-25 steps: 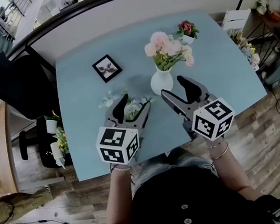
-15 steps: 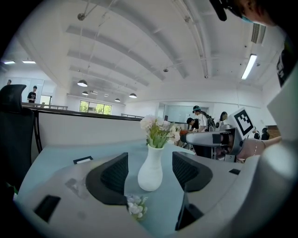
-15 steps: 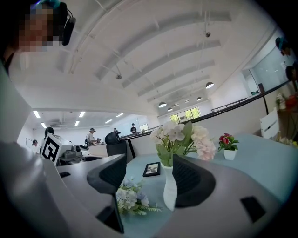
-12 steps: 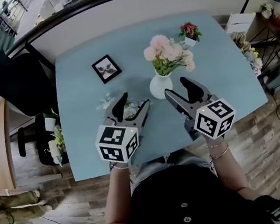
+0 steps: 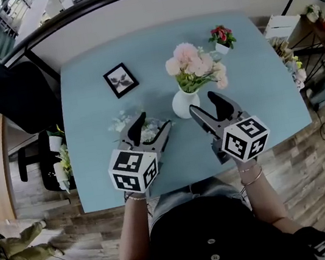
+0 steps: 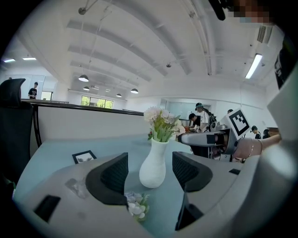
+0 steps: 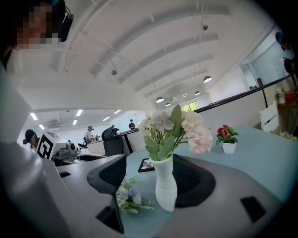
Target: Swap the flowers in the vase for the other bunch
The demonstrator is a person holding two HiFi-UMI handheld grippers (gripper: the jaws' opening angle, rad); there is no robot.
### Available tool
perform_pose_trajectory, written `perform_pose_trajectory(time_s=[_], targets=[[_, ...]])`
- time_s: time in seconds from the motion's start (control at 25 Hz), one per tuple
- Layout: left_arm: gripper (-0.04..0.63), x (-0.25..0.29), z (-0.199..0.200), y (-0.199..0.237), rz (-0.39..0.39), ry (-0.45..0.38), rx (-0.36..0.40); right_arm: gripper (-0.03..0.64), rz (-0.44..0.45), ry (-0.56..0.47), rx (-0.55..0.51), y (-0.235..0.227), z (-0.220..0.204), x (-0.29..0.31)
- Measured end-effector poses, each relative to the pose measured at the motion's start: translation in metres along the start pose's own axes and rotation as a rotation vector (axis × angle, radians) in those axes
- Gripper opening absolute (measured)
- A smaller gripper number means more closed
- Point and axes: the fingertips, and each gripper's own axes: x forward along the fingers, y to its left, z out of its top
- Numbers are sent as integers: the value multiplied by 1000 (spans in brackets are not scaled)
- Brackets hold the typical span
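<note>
White bulbous vase (image 5: 182, 104) of pink flowers (image 5: 195, 65), pale blue table (image 5: 256, 98).
Your left gripper (image 5: 152, 123) hangs released over the loose white bunch (image 5: 125, 121) at the vase's 9 o'clock; right gripper (image 5: 204, 104) released, at 4 o'clock.

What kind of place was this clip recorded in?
Probably an open-plan office: a blue table beside a black office chair, and people at distant desks under rows of ceiling lights.

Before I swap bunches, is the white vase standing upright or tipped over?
Upright: the white vase stands on its base, pink flowers rising from its neck.
</note>
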Motion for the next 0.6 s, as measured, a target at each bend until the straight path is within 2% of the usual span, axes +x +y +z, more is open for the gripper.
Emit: perform_pose_trajectory(time_s=[0.6], targets=[[281, 12, 7, 12, 3, -3, 0, 318, -33, -29, 58, -28, 4, 29]])
